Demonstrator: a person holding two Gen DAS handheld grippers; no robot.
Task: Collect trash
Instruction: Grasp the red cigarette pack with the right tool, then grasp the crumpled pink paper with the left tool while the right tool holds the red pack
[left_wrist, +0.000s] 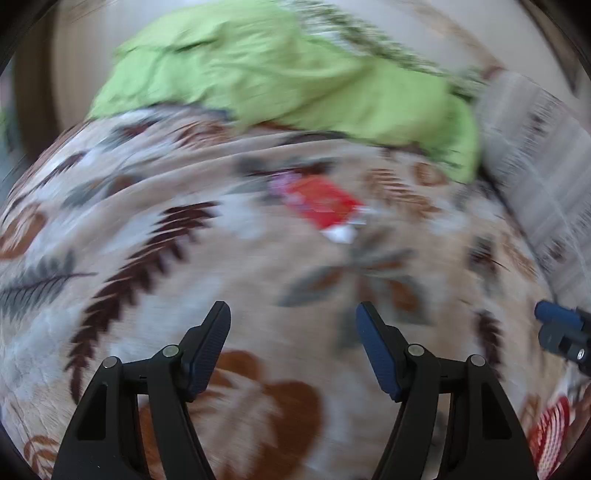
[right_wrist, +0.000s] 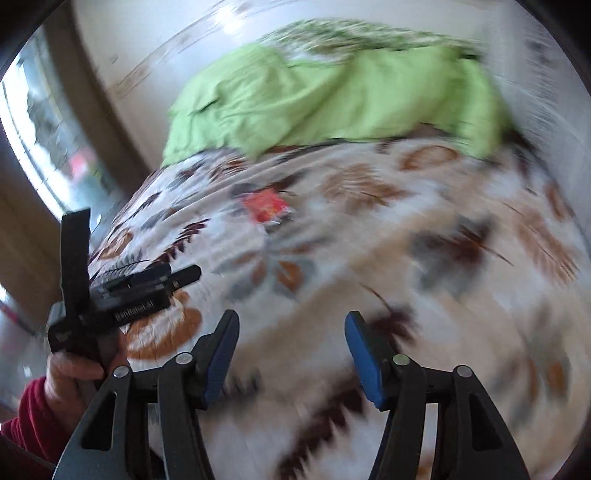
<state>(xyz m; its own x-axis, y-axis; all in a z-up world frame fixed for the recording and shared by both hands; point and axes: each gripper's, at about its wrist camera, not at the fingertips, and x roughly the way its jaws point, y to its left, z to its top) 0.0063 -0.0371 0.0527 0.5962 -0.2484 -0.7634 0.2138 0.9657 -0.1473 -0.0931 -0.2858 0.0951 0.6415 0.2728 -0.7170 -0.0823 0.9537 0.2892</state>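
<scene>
A red and white wrapper (left_wrist: 323, 206) lies on a leaf-patterned blanket (left_wrist: 184, 258) on a bed; it also shows in the right wrist view (right_wrist: 266, 207). My left gripper (left_wrist: 293, 314) is open and empty, above the blanket, short of the wrapper. My right gripper (right_wrist: 291, 325) is open and empty, farther back and to the right. The left gripper (right_wrist: 110, 291) also shows at the left of the right wrist view, held in a hand. Both views are blurred by motion.
A crumpled light green cloth (left_wrist: 288, 70) lies at the far side of the bed, also seen in the right wrist view (right_wrist: 332, 99). A grey striped pillow (left_wrist: 535, 166) is at the right. A window (right_wrist: 48, 140) is at the left.
</scene>
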